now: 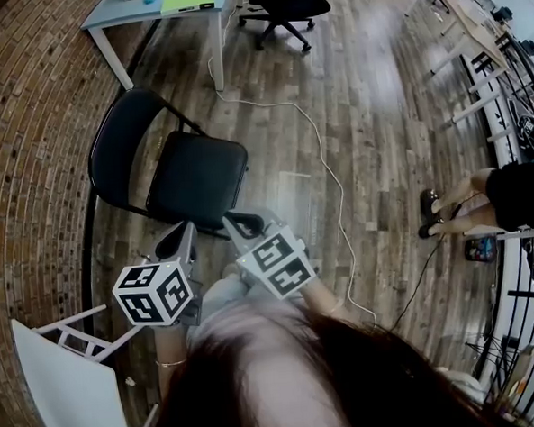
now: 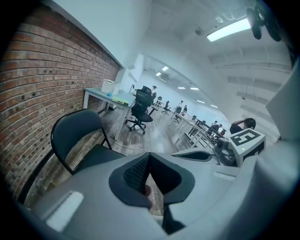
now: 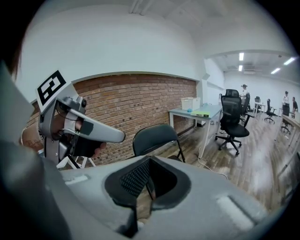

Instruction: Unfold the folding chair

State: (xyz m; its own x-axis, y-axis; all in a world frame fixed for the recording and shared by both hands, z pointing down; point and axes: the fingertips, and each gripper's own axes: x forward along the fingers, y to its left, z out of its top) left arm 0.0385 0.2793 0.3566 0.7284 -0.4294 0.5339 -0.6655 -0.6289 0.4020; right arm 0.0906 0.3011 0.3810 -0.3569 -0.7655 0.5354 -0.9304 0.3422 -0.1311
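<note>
Your chair (image 1: 197, 176) stands on the floor (image 1: 370, 129) beside the brick wall (image 1: 23, 133), already opened out: seat flat, back raised, just ahead of both grippers. It has a thin, dark tube frame, a matte black seat with rounded corners and a rounded back. From the head view the seat covers most of the legs. In the left gripper view that gripper's grey body cuts off the seat's near part, and in the right gripper view you see little beyond the back and a strip of seat. Your left gripper (image 1: 185, 229) has its jaws pressed together with nothing between them, and your right gripper (image 1: 236, 223) is the same. Their ribbed black pads meet along a thin line in each gripper's own view. The head view does not show whether the right tip touches the seat's front edge, but the gripper views show the chair standing clear of both. Your hair fills the bottom of the head view and hides most of your hands. The floor is glossy wood plank, and a white cable (image 1: 322, 151) snakes across it. A pale table (image 1: 115, 14) is cut off at the top edge.
</note>
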